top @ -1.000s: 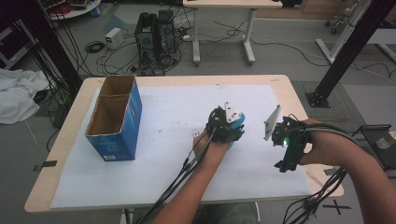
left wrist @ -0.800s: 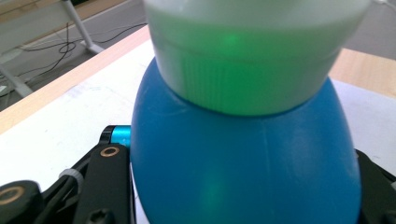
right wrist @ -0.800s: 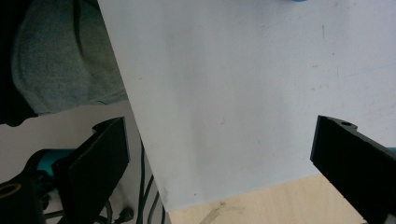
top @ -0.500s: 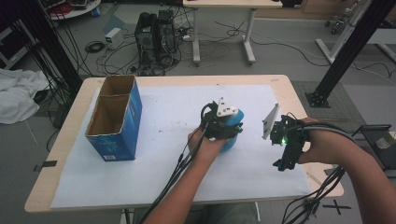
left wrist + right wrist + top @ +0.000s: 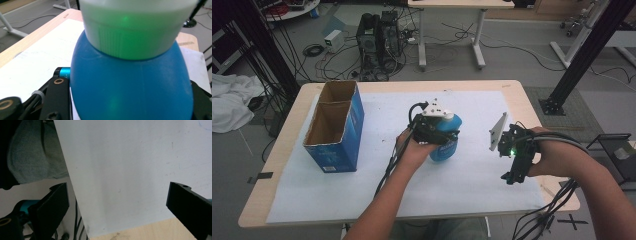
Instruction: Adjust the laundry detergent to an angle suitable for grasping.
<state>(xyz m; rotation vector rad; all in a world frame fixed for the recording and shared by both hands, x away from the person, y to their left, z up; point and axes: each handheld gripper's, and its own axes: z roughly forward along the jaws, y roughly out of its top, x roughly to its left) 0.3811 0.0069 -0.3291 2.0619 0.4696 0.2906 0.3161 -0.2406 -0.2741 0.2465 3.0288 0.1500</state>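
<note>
Blue round-bodied bottle (image 5: 130,87) with a ribbed white cap (image 5: 135,32), clamped by left gripper (image 5: 437,131).

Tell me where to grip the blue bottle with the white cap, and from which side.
Grip the blue bottle on its wide round body just under the ribbed white cap, from the side with jaws level. The left gripper already clamps it there; the cap's overhang would probably stop it slipping down.

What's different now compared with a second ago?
The left gripper, shut on the blue bottle, has carried it leftward across the white sheet, toward the blue cardboard box. The right gripper stayed put, jaws open; the box has not moved.
</note>
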